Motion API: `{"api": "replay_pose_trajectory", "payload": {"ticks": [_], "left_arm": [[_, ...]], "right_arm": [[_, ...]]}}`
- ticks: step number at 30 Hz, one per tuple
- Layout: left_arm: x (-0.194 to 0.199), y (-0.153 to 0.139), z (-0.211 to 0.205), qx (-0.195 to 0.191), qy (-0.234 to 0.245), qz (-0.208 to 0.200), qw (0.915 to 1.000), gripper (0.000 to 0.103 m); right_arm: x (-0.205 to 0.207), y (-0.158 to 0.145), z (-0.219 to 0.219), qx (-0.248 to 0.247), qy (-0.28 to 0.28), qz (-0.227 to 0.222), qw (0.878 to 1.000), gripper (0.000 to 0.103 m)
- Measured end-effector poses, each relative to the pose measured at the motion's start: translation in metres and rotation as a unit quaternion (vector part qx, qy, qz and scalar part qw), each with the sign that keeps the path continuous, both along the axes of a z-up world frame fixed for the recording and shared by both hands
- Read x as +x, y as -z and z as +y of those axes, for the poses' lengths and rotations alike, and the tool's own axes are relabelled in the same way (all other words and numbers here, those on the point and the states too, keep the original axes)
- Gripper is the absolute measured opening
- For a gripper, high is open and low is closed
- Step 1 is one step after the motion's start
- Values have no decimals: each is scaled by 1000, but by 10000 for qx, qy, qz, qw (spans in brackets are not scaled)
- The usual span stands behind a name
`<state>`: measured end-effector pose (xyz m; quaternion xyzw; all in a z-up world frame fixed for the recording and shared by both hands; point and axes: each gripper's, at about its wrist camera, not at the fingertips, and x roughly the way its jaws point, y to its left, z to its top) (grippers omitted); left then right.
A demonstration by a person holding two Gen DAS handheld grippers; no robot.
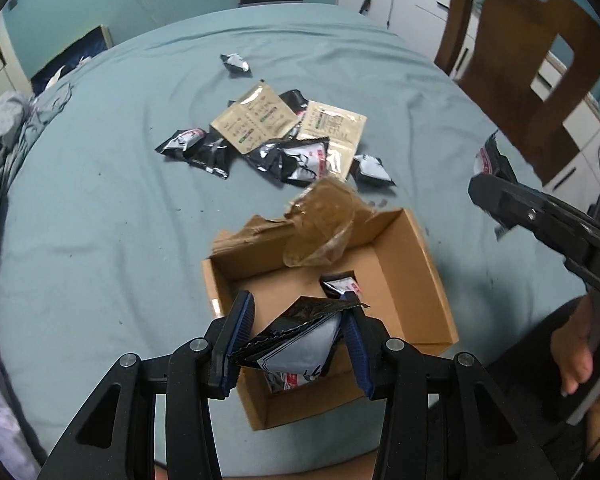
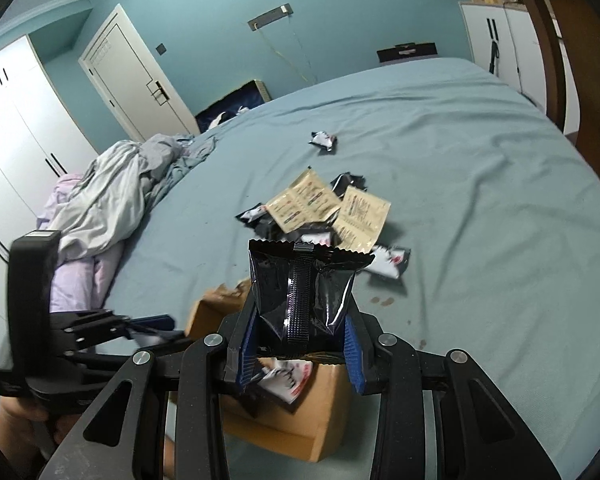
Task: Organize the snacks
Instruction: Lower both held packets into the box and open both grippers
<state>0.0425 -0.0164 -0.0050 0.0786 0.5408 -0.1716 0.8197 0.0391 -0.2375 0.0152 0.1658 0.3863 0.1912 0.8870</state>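
Over the open cardboard box (image 1: 414,264), my left gripper (image 1: 296,310) has its blue pads against a tilted black-and-white snack packet (image 1: 300,344). Two more packets lie in the box, one (image 1: 342,286) near the middle and one under the gripper. The right gripper (image 2: 300,318) is shut on an upright black packet (image 2: 300,292), above the box's near corner (image 2: 324,424). It also shows at the right of the left wrist view as the right gripper (image 1: 496,194). A pile of black packets and two beige sachets (image 1: 256,120) lies further back on the bed.
A lone packet (image 1: 236,63) lies far back on the blue-green sheet (image 1: 100,200). Torn brown tape (image 1: 320,232) hangs on the box's far flap. A wooden chair (image 1: 520,60) stands at the right. Crumpled bedding (image 2: 112,192) is heaped at the left, with white cupboards behind it.
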Motion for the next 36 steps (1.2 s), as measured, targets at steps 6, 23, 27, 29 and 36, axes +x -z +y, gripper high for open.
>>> {"api": "replay_pose_trajectory", "payload": {"ticks": [6, 23, 27, 29, 36], "left_arm": [[-6, -1, -8, 195, 110, -196, 9996, 86], [13, 2, 30, 374, -693, -125, 9968, 89], [15, 6, 29, 298, -678, 32, 9973, 89], [15, 8, 29, 175, -654, 181, 9975, 89], [13, 9, 21, 366, -515, 113, 9979, 89]], "right_arm": [[-7, 9, -9, 136, 52, 294, 9995, 35], [0, 7, 44, -541, -624, 389, 9958, 36], [1, 9, 44, -274, -746, 493, 9956, 39], [2, 12, 36, -141, -537, 573, 9968, 50], [4, 17, 19, 239, -13, 758, 9968, 73]]}}
